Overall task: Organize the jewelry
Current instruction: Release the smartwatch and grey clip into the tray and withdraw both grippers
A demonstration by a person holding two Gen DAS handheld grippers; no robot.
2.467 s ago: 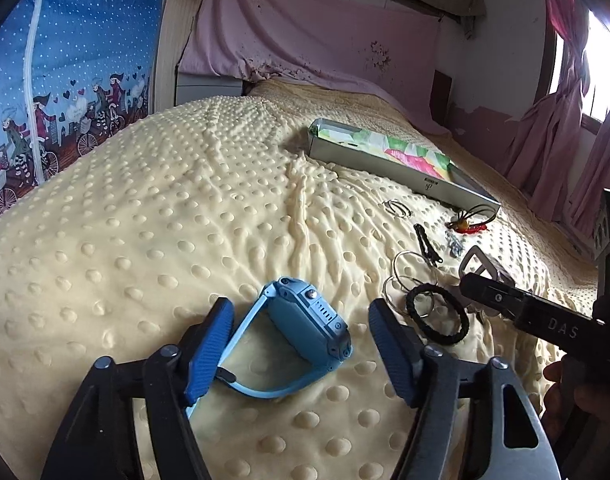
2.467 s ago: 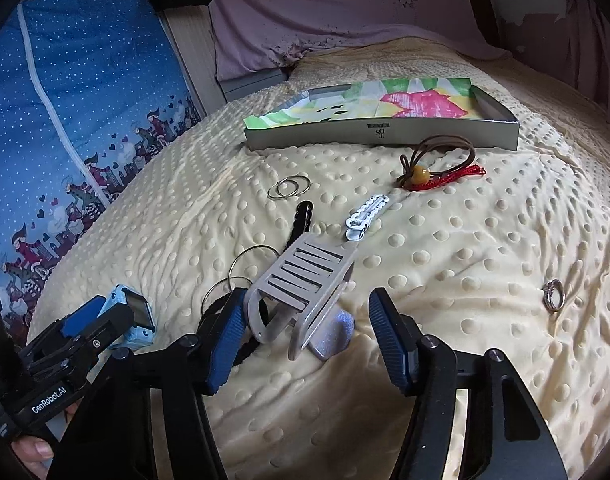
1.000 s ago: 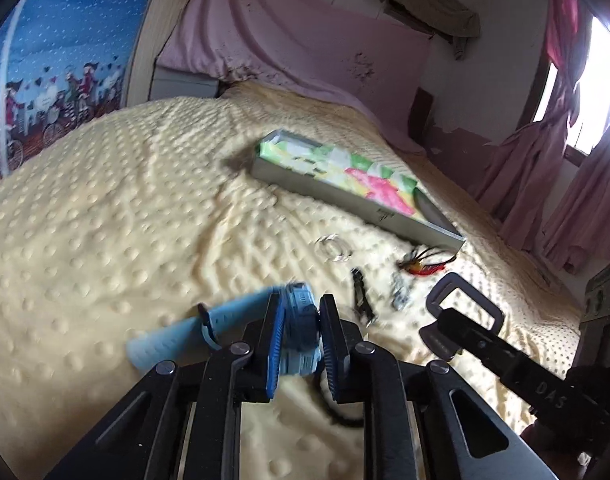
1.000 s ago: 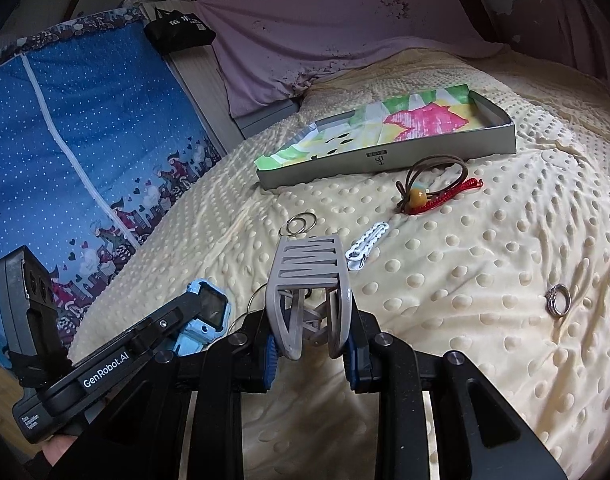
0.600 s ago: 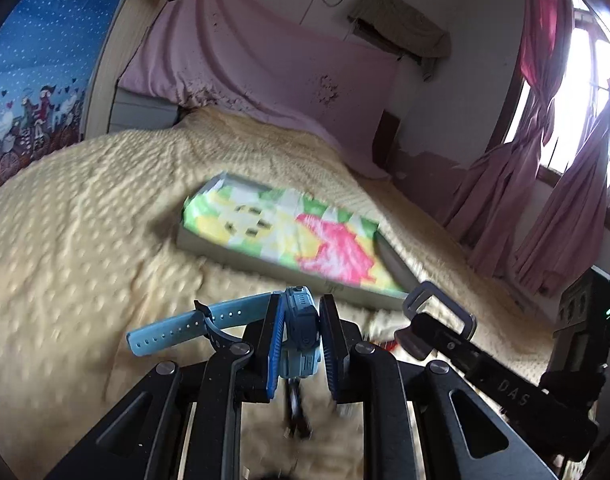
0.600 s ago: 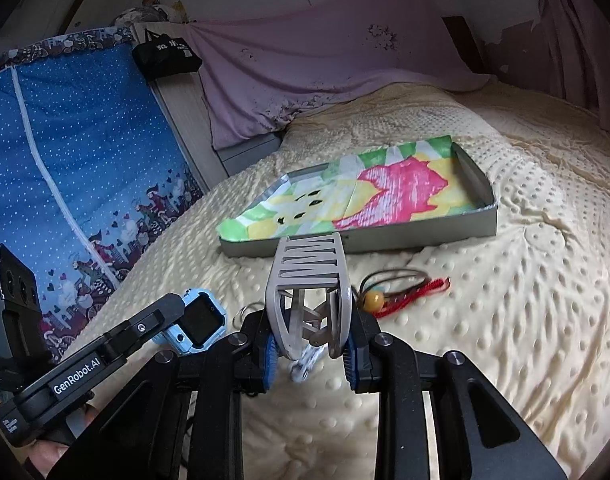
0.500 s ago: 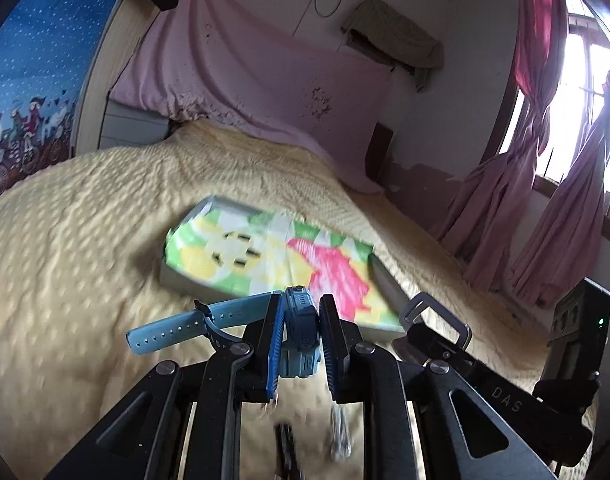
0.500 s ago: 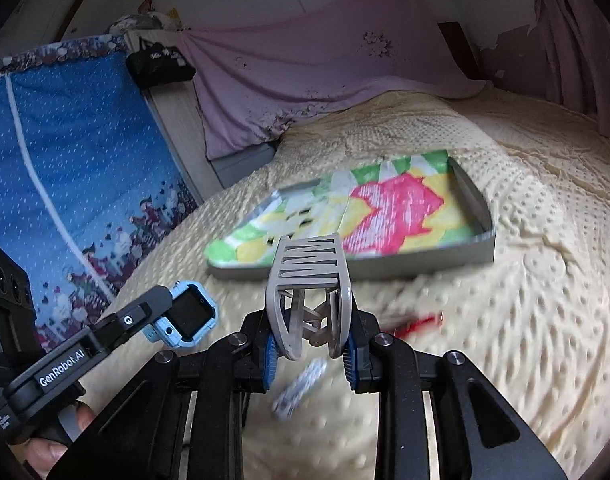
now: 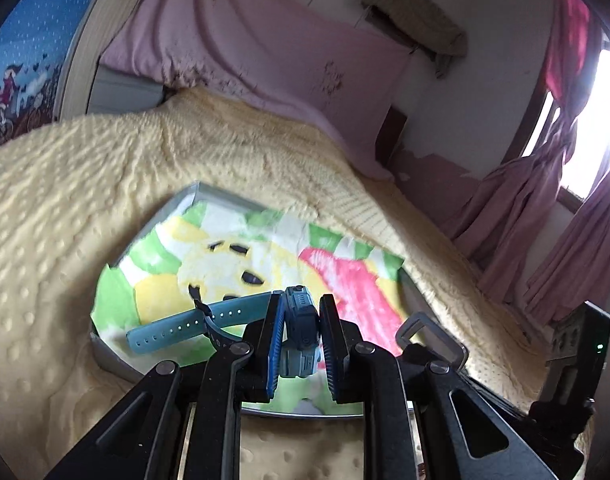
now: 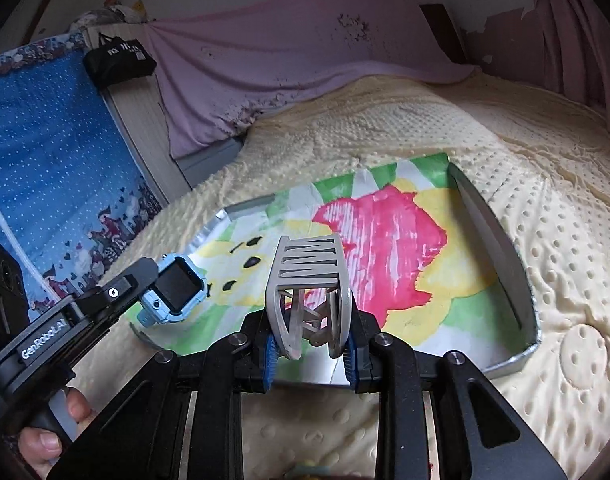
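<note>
My left gripper [image 9: 301, 344] is shut on a light blue smartwatch [image 9: 301, 328], whose strap sticks out to the left. It hangs over the near part of a shallow grey tray [image 9: 105, 354] lined with a green, yellow and pink picture. My right gripper [image 10: 309, 344] is shut on a grey claw hair clip [image 10: 309, 280] above the same tray [image 10: 493, 232]. In the right wrist view the left gripper [image 10: 161, 284] and the watch [image 10: 175, 290] appear at the tray's left end. In the left wrist view the hair clip [image 9: 429, 330] shows at the right.
The tray lies on a yellow dotted blanket [image 10: 565, 280] covering a bed. A pink cloth [image 9: 265, 52] hangs at the headboard, a blue patterned panel [image 10: 45, 168] stands at the left, and pink curtains [image 9: 553, 200] hang at the right. A hand [image 10: 45, 436] holds the left gripper's handle.
Both grippers have moved forward across the bed with the watch and the hair clip and now hang over the tray. The loose jewelry on the blanket has dropped out of view.
</note>
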